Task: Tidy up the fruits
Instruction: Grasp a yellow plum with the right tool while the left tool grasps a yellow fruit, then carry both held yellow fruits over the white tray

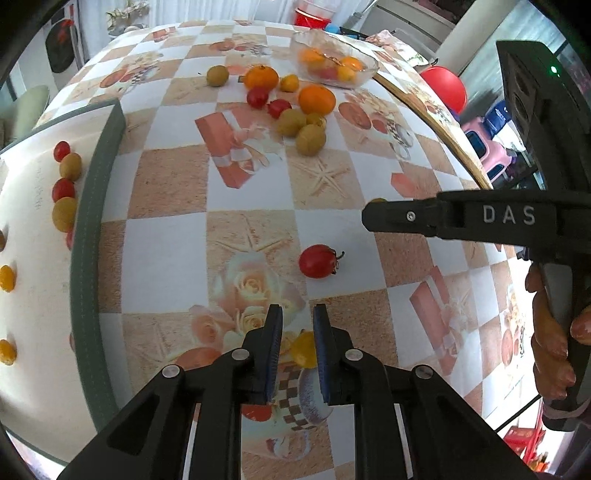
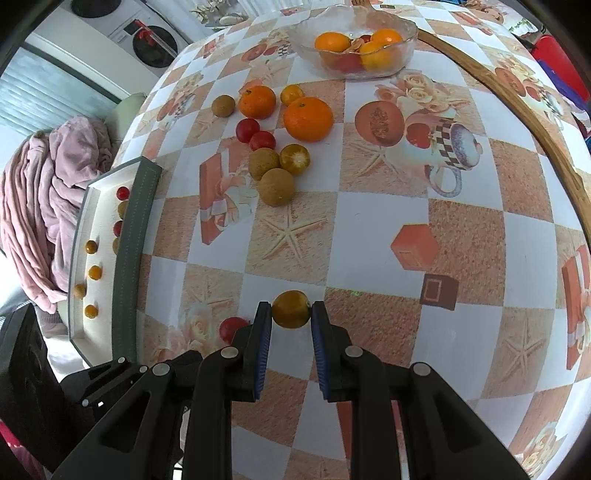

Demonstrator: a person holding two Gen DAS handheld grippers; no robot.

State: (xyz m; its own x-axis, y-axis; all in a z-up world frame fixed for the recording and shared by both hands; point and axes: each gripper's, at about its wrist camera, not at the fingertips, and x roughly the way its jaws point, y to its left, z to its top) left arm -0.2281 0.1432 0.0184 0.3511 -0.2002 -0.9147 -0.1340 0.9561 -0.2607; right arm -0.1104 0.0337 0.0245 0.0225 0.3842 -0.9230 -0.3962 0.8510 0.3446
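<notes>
My left gripper (image 1: pixel 297 311) points down at the tablecloth, shut on a small yellow cherry tomato (image 1: pixel 303 349) pinched low between its blue pads. A red cherry tomato (image 1: pixel 317 261) with a stem lies loose just beyond it. In the right wrist view my right gripper (image 2: pixel 291 308) is shut on a yellow-brown round fruit (image 2: pixel 291 314) at its fingertips. From the left wrist view the right gripper (image 1: pixel 373 214) shows side-on at the right, held by a hand (image 1: pixel 550 332). At the left, a white tray (image 1: pixel 94 221) with a grey-green rim holds rows of small red, yellow and brown fruits.
A loose heap of oranges (image 2: pixel 308 118), red tomatoes (image 2: pixel 247 129) and brown longans (image 2: pixel 276 186) lies mid-table. A glass bowl (image 2: pixel 406 35) with oranges stands at the far edge. The table's wooden edge (image 2: pixel 546 147) curves along the right. A pink blanket (image 2: pixel 55 184) lies beyond the tray.
</notes>
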